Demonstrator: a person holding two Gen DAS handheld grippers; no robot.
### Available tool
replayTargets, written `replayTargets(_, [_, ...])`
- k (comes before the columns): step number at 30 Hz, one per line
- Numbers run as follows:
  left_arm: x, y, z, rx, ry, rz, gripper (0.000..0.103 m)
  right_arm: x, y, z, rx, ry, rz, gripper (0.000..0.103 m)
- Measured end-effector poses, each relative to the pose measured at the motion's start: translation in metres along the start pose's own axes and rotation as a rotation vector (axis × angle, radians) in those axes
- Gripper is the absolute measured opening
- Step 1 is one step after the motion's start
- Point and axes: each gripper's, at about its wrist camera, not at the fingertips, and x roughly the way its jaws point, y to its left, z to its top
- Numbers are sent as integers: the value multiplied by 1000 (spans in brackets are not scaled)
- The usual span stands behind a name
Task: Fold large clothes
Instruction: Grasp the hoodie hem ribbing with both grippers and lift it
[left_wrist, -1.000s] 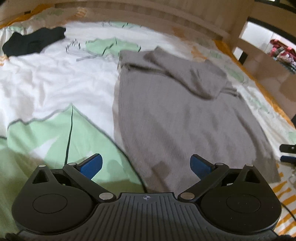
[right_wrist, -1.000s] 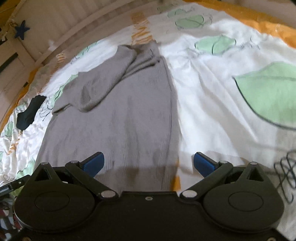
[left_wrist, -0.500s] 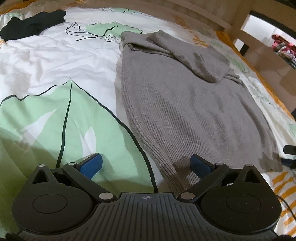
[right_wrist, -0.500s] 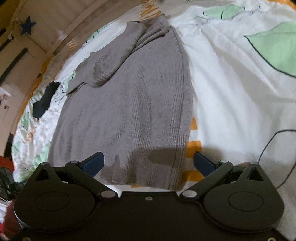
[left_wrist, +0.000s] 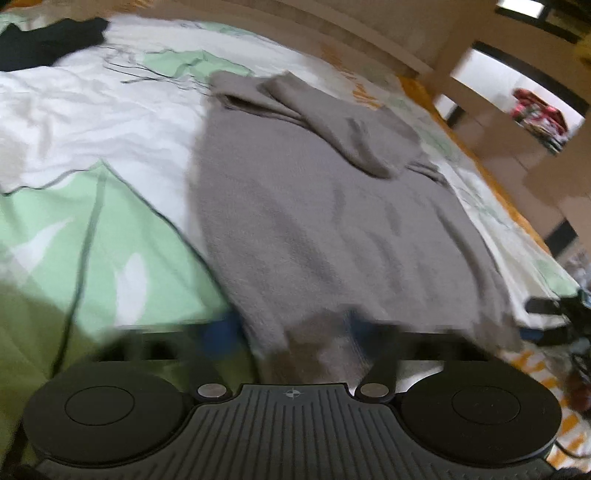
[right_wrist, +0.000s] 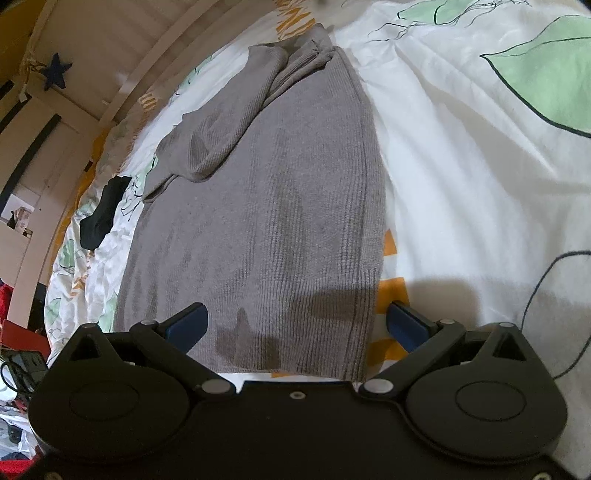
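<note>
Sweater (left_wrist: 332, 229): flat on bed (left_wrist: 92, 122), hem nearest both claws.
Left claw (left_wrist: 291, 332): blurred, closing on sweater's hem corner.
Right claw (right_wrist: 295, 321): wide, straddling sweater's other hem corner (right_wrist: 354, 354).

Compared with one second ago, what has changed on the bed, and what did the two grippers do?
The left gripper has closed its fingers on the near hem of the grey sweater; before they stood wide open. Both grippers came nearer to that hem. The right gripper stays open, its fingers either side of the hem's corner. The sweater, with its sleeve folded across, and the black garment lie as before.
</note>
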Motion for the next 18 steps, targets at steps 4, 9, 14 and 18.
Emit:
replayTargets(4, [0,18,2,-110,3,-33,7,-1,-2,0,3,0,5,103])
replayTargets(9, [2,17,3,-101,3,-26,7,-6,-7,3,43,-15,42,101])
replayTargets(14, [3,20,2,-115,2,-37,7,-8,-12,4,95,-17,3,68])
replayTargets(18, [4,21,2,-115,2,-38,8,1,-13,4,99,20,-66,18])
